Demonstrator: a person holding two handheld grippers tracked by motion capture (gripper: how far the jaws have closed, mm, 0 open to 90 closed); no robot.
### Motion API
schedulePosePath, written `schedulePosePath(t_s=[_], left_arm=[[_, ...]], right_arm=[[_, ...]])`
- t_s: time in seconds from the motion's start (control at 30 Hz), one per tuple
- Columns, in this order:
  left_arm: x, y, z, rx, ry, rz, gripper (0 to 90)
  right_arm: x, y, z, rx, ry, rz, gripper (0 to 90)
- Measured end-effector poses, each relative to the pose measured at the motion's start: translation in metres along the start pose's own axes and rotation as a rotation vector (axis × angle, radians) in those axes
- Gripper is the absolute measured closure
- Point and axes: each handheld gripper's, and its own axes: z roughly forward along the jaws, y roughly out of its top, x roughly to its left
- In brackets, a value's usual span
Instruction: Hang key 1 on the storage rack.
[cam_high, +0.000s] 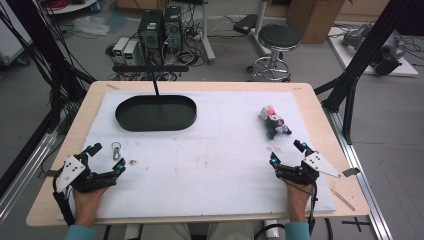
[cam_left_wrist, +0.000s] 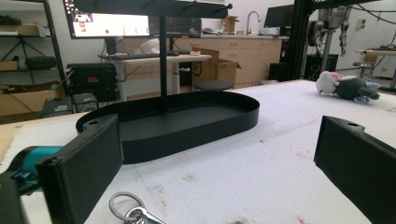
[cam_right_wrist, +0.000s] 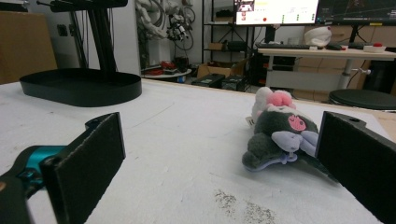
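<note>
A small plush toy (cam_high: 273, 122), dark grey with white and pink parts, lies on the white mat at the right; in the right gripper view the plush (cam_right_wrist: 278, 136) lies just ahead between the jaws' line, toward the right jaw. My right gripper (cam_high: 288, 153) rests open on the mat, a short way in front of the toy. A metal key ring (cam_high: 116, 149) lies at the left; the key ring (cam_left_wrist: 130, 211) sits close before my left gripper (cam_high: 106, 158), which is open and empty. A black oval tray (cam_high: 155, 113) with an upright post stands at the back left.
The white mat (cam_high: 210, 155) covers most of the wooden table (cam_high: 320, 115). A T-shaped black stand (cam_high: 152, 70) rises from the tray. Behind the table are a stool (cam_high: 278, 40), computer boxes and cables on the floor. A small dark speck (cam_high: 133, 161) lies near the key ring.
</note>
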Motion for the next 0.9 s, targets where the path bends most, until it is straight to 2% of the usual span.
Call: schedulePosePath(t_s=[0.7, 0.87, 0.9], left_arm=[[0.0001, 0.0001, 0.0, -0.001, 0.002, 0.001, 1.7], [0.0001, 0.0001, 0.0001, 0.0, 0.001, -0.001, 1.7], [0.0001, 0.0001, 0.0001, 0.0, 0.001, -0.001, 1.7]], right_arm=[[-0.0005, 0.0003, 0.0005, -0.003, -0.006, -0.002, 0.7], [-0.0016, 0.0016, 0.0022, 0.018, -0.008, 0.008, 0.7], [-0.0014, 0.0022, 0.0019, 0.029, -0.003, 0.024, 0.7]])
